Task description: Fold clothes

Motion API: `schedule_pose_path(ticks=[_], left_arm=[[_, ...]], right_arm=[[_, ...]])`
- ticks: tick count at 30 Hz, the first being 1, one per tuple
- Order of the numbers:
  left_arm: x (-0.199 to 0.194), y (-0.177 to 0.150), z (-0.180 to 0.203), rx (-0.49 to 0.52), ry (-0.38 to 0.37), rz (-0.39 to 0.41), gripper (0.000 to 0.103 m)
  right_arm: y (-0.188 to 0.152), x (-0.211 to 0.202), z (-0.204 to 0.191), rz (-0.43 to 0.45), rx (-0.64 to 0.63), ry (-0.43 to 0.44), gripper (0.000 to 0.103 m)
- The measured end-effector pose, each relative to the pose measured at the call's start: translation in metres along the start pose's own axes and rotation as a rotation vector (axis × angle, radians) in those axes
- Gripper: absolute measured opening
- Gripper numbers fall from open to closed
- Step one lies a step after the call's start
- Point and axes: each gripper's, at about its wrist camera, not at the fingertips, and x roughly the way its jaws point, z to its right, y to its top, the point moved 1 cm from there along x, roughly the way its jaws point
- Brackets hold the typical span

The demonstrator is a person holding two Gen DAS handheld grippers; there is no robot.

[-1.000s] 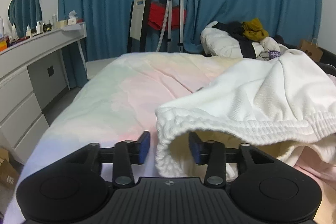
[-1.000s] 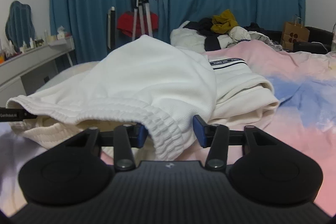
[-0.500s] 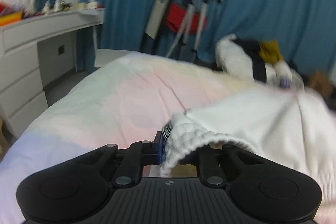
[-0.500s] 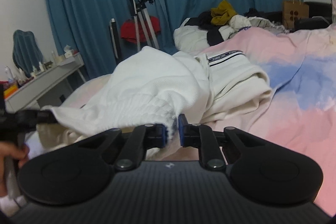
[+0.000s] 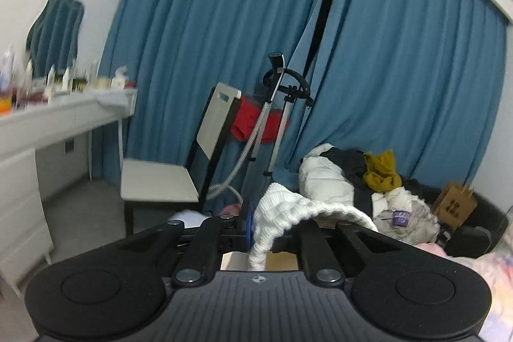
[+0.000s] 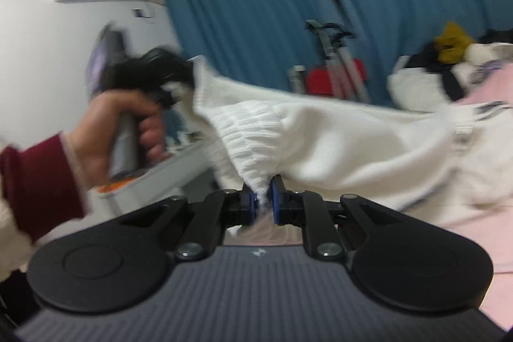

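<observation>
Left gripper (image 5: pixel 256 225) is clamping the white garment's (image 5: pixel 288 210) ribbed waistband, holding it aloft before the blue curtain (image 5: pixel 384 69). Right gripper (image 6: pixel 263 204) is pinching that waistband too, cloth trailing onto the bed (image 6: pixel 481 213); uneven pulling risks slipping the elastic free.

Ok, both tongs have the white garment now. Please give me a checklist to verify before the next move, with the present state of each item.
1. Left tongs shut on the white garment, at its ribbed band: ok.
2. Right tongs shut on the same band: ok.
3. Band stretched flat between the two grips: not ok, it is bunched.
4. Garment fully lifted off the bed: not ok, its far end lies there.
5. Garment separate from the clothes pile: cannot tell.
</observation>
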Motion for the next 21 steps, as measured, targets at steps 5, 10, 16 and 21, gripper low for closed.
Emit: schedule_pose_path(ticks=[5, 10, 16, 21], left_arm=[[0.052, 0.015, -0.056, 0.006, 0.036, -0.085, 0.01], [0.124, -0.05, -0.124, 0.034, 0.082, -0.226, 0.01], [0.165, -0.112, -0.195, -0.075, 0.045, -0.299, 0.016], [0.14, -0.116, -0.221, -0.153, 0.053, -0.292, 0.044]], right_arm=[[-0.032, 0.075, -0.054, -0.056, -0.016, 0.092, 0.014], [-0.08, 0.141, -0.058, -0.19, -0.019, 0.063, 0.014], [-0.108, 0.171, -0.043, -0.278, -0.032, 0.055, 0.016], [-0.1, 0.169, -0.049, -0.317, -0.07, 0.093, 0.031]])
